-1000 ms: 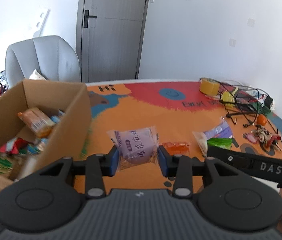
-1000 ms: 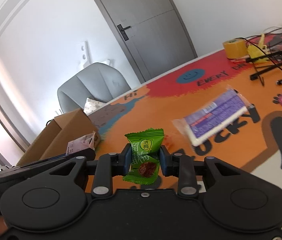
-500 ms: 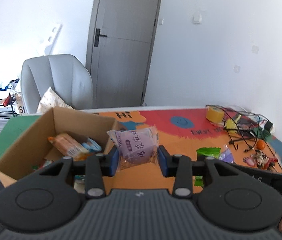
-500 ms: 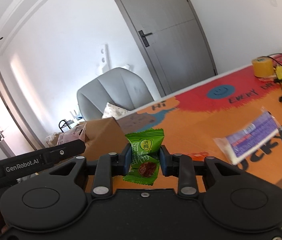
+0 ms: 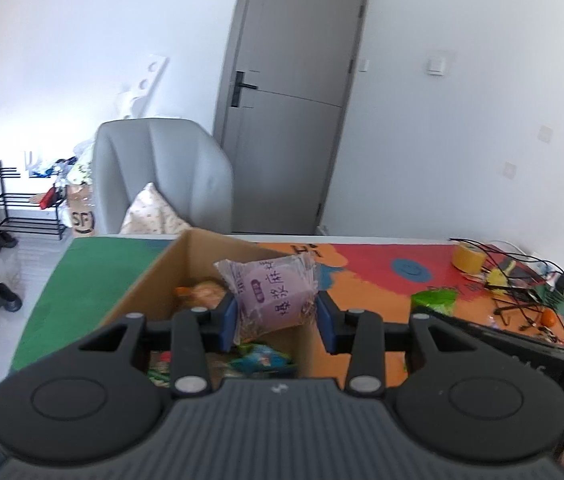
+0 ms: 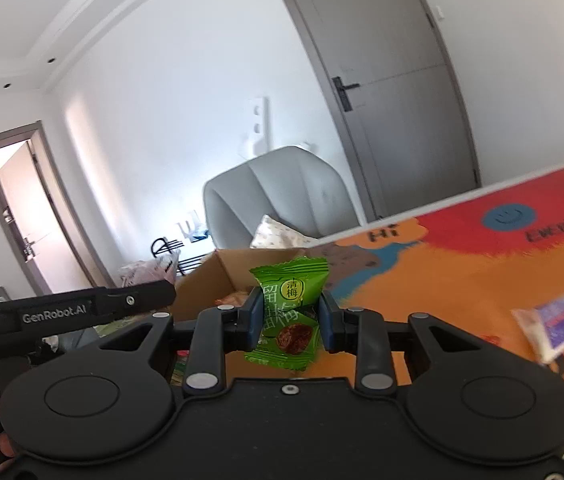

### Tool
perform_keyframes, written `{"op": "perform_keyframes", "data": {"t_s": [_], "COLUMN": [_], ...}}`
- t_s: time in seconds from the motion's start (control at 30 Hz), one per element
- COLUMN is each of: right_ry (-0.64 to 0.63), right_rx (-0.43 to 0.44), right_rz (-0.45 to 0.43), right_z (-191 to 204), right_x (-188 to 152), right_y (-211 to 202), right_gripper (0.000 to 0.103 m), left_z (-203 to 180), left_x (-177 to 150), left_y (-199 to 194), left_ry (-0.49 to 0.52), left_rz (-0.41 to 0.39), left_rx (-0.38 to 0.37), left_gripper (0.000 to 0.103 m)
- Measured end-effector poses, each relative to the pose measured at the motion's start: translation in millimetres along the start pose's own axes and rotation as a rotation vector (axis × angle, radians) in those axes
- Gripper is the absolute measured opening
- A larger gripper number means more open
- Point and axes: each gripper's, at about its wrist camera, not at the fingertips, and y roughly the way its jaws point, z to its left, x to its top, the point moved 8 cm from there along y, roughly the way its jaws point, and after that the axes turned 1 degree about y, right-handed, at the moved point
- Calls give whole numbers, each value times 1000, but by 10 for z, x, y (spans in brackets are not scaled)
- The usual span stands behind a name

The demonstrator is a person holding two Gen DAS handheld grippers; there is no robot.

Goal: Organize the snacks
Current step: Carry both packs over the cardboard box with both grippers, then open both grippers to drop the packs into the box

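The cardboard box is the landmark: the left gripper hangs above its open top, jaws clenched on a purple snack packet, which is thus in the air directly over the snacks already lying inside. The right gripper is on the near side of the box's front corner, jaws pinched tight on a small green plum candy packet, held upright and clear of the mat. Both packets look very light, and their crinkly film wrappers appear slick, so a firm pinch through the filled middle seems the safer hold; the sealed, serrated ends would likely slide or tear. The purple one looks soft and pillowy, bulging a little between the pads, so it probably deforms rather than breaks. The green one seems to carry one small firm piece low down, and the pads sit at about mid-height. To the right of the box, on the orange table mat, a long purple-and-white packet lies flat, seemingly best taken across its narrow width.
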Motion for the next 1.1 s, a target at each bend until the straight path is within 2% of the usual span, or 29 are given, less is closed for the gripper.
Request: {"op": "perform_keyframes", "data": {"t_s": [0.4, 0.43, 0.53, 0.57, 1.07, 1.1], "right_ry": [-43, -44, -47, -49, -51, -30], "right_rx": [48, 50, 56, 58, 105, 105], "right_rz": [15, 16, 21, 24, 72, 96], "right_z": [345, 362, 430, 457, 819, 822], "right_x": [12, 20, 23, 21, 111, 113], "right_y": [166, 174, 206, 221, 612, 662], "right_gripper": [29, 29, 29, 29, 30, 33], "left_z": [407, 435, 497, 517, 892, 926], "left_x": [-42, -36, -8, 5, 36, 38], "left_y": [74, 71, 53, 34, -132, -133], "left_ry": [-70, -74, -89, -93, -124, -128], "left_rz": [34, 29, 20, 9, -11, -12], "left_rx": [39, 43, 51, 51, 96, 100], "left_gripper": [42, 45, 64, 67, 81, 82]}}
